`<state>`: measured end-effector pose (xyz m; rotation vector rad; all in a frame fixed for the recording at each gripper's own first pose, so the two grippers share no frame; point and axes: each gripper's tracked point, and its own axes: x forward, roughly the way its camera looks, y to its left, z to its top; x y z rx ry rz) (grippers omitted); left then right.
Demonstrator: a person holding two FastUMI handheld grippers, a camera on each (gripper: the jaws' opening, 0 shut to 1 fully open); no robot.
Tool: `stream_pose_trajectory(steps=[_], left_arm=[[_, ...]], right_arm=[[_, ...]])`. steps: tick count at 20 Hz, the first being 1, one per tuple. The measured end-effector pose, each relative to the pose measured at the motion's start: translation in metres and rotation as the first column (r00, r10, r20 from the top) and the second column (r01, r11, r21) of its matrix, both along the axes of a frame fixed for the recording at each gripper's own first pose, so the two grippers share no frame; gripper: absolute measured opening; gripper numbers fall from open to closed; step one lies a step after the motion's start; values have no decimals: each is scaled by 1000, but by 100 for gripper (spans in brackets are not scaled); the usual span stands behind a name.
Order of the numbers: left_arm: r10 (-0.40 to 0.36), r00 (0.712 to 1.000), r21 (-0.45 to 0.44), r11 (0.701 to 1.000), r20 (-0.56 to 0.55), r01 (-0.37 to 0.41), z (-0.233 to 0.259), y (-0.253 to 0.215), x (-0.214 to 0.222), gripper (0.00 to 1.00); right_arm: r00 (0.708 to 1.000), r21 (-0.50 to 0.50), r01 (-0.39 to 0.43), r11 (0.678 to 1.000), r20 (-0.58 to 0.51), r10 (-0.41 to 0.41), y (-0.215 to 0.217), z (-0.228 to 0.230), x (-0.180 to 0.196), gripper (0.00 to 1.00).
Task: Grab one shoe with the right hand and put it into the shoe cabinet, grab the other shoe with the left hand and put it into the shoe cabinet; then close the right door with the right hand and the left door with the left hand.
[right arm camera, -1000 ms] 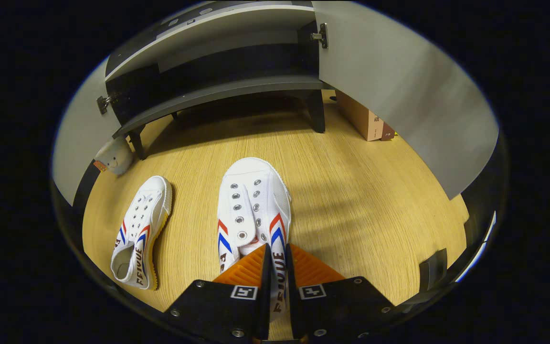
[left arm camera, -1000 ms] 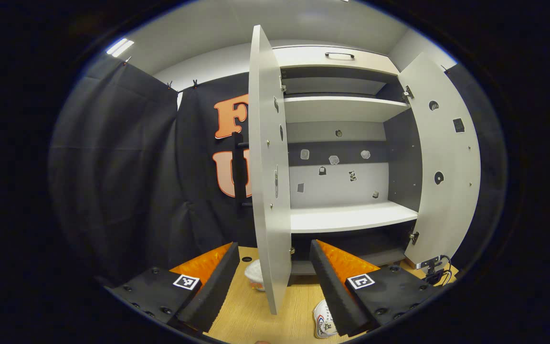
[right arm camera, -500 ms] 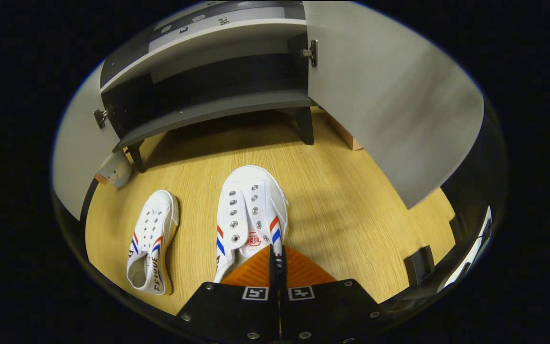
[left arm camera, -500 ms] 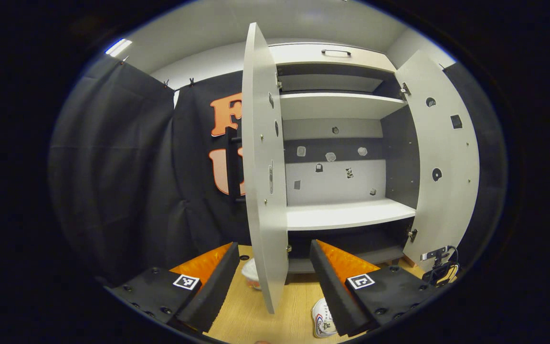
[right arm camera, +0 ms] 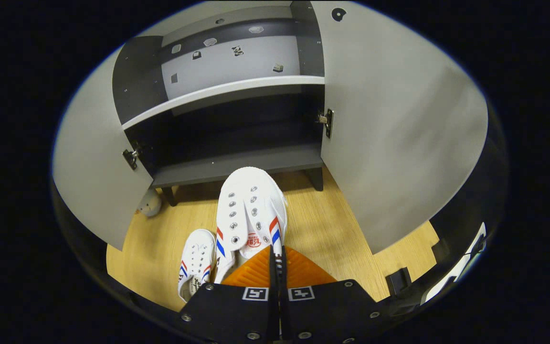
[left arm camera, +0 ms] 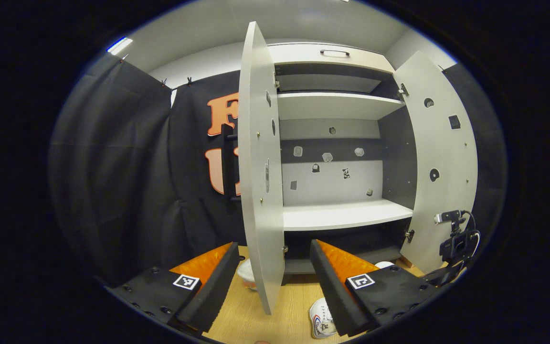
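**Right gripper carried one shoe before the open cabinet; the other lay on the floor**

The shoe cabinet (left arm camera: 342, 143) stood with both doors swung wide. In the left gripper view the left door (left arm camera: 258, 181) was seen almost edge-on, the right door (left arm camera: 439, 157) angled outward, and between them lay two pale shelves above a dark bottom compartment. The right gripper view looked down into that bottom compartment (right arm camera: 237, 138), its grey floor bare, with the doors flanking it on either side.

The wooden floor (right arm camera: 332, 229) ran out in front of the cabinet.

The right gripper (right arm camera: 277, 260) had its orange fingers pressed together on the side wall of the held shoe (right arm camera: 251, 210), a white canvas shoe with red and blue stripes. The shoe pointed toe-first at the cabinet, its toe overlapping the front edge of the bottom compartment in that view, and it appeared raised above the floor.

The left gripper (left arm camera: 272, 267) was spread wide and held nothing, its fingers framing the lower edge of the left door.

The second shoe (right arm camera: 196, 263) lay on the floor beside and below the held one; in the left gripper view it showed partly, by the right-hand finger.

A small round whitish object (right arm camera: 151, 203) sat on the floor by the cabinet's left leg.
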<state>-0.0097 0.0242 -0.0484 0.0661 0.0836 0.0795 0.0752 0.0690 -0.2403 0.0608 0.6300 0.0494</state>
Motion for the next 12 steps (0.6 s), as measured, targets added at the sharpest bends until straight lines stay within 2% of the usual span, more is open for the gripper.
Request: stream_pose_trajectory(steps=[3,4,5,10,12], left_arm=[[-2,1000,-5,1000,-10,2,-5,2,0,96],[-3,1000,-3,1000,-15,3,-8,3,0,99],[-3,1000,0,1000,-17,3,-9,4,1,96],[-3,1000,-13,1000,-14,3,-10,8,4,97],[4,1000,-5,1000,-14,-4,-11,12,6,94]], right_arm=[[999,23,-3,1000,45,2,7,37,6,0],[998,32,-9,999,59,7,12,50,9,0],[997,43,-15,999,74,11,19,62,15,0],[989,74,-26,997,149,15,32,112,45,0],[984,87,-32,996,177,16,38,130,63,0]])
